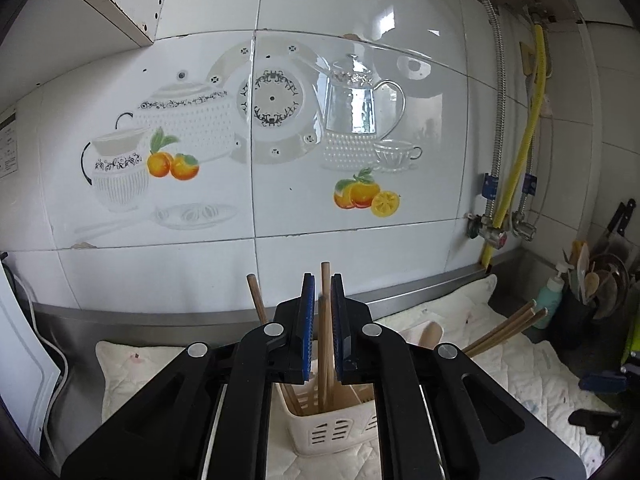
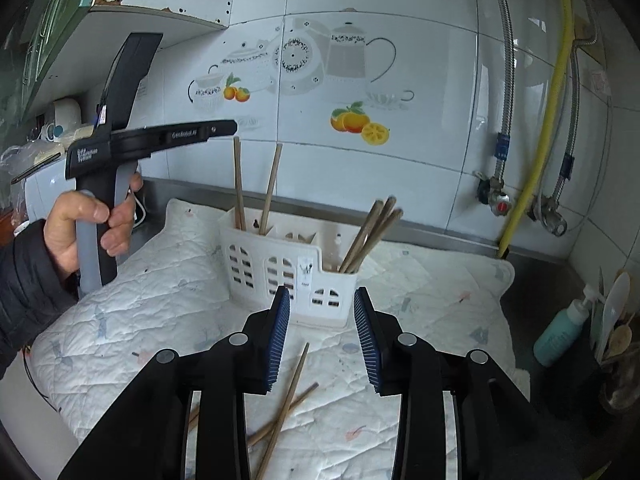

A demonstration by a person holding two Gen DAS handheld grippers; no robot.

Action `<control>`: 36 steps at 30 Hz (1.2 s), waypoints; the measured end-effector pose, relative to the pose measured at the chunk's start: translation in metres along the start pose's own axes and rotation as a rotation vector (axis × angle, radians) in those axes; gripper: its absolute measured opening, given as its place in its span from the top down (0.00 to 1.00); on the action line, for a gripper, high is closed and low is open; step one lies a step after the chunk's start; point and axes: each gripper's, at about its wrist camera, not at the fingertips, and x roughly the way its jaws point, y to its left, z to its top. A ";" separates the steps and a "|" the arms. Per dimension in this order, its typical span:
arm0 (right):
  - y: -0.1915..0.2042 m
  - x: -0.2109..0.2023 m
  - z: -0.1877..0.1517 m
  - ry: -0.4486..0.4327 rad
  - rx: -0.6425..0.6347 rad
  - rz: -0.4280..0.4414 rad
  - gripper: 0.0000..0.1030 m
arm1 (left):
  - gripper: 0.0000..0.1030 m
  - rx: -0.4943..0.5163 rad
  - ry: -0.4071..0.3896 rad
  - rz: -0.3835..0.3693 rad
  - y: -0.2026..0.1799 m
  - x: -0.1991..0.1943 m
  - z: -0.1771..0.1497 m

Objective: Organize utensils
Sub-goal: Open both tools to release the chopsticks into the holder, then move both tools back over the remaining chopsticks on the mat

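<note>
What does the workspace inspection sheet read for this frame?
Surface: quilted mat on steel counter.
Job's things: white caddy holds chopsticks at both ends; loose chopsticks lie on the mat.
Clutter: soap bottle, utensil pot at right.
Grippers: left hand-held gripper nearly closed around a chopstick over the caddy; right hand-held gripper open, empty.
Cables: white cord at left.
Surroundings: tiled wall, yellow hose.

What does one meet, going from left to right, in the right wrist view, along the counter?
Left gripper → utensil holder → chopsticks leaning in its right compartment → yellow hose → teal pump bottle.
</note>
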 end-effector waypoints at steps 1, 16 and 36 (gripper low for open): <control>0.002 -0.002 -0.009 0.006 0.007 -0.002 0.68 | 0.88 0.001 -0.002 0.001 -0.001 -0.003 0.000; 0.028 -0.002 -0.138 0.181 0.205 0.043 0.70 | 0.36 0.004 -0.016 -0.060 -0.011 -0.095 -0.035; 0.050 0.015 -0.181 0.206 0.246 0.027 0.79 | 0.14 0.077 0.262 -0.061 -0.035 -0.162 -0.225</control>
